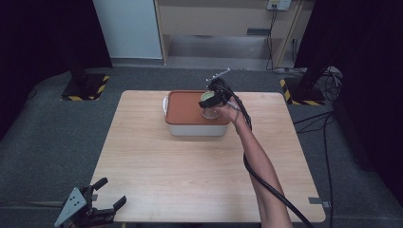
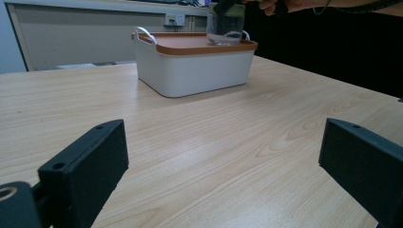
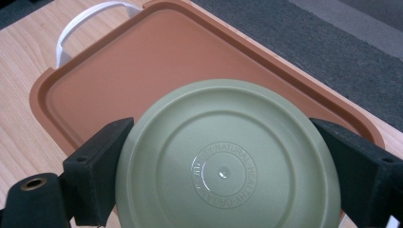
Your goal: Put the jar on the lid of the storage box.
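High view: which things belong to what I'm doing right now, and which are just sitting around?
In play:
- right gripper, jaws closed on the green-lidded jar
- white bin with orange lid, over which the jar is held

Just there:
- left gripper, jaws open, idle at the table's near left corner
- wooden table
- cables on the floor

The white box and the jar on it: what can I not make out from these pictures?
- Inside of the box: hidden in all views by its orange lid.
- Contents of the jar: in the right gripper view its green lid covers them; in the high view it is too small.
- Jar top: cut off by the upper edge of the left gripper view.
- Whether the jar rests on the orange lid: unclear.
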### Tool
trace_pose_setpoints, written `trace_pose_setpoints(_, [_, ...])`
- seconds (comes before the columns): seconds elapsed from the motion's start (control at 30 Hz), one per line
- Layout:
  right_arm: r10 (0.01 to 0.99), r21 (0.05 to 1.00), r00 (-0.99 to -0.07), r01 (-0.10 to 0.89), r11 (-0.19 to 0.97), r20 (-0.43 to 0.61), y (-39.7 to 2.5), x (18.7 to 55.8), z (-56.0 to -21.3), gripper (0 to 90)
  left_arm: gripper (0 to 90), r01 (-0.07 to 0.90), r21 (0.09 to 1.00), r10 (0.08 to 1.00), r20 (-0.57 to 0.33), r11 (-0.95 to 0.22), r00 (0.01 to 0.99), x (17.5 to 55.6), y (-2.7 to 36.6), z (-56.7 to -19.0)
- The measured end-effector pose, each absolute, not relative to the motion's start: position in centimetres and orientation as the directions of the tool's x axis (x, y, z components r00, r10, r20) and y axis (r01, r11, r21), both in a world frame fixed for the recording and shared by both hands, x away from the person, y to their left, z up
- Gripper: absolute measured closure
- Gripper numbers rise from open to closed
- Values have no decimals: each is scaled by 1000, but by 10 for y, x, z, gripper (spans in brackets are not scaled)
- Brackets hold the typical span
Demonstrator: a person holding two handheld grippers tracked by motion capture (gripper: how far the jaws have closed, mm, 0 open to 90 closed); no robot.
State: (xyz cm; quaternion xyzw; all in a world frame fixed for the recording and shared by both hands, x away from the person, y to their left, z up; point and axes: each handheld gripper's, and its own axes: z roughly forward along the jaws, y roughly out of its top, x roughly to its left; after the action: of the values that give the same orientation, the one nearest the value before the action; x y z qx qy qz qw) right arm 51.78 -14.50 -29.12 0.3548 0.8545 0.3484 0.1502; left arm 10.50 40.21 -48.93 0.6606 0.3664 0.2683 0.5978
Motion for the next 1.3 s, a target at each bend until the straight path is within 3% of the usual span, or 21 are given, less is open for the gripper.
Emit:
trace_pose_setpoints(0.3, [707,705,-707,495,507,-11,-147,516,-293,113,16,164,986,804,-85,-15,588,105,402,-489])
trace_pose_setpoints(0.5, [703,753,-711,451,479,-22,-156,506,-295,39,16,164,986,804,-84,-17,588,105,402,-489])
trace_pose_setpoints(0.63, [703,777,-712,437,454,-11,-162,501,-289,40,16,164,986,805,-82,-20,588,105,402,-489])
trace_pose_setpoints(1.3, [649,858,-761,343,382,16,-225,433,-270,47,16,163,986,802,-75,-28,592,105,400,-488])
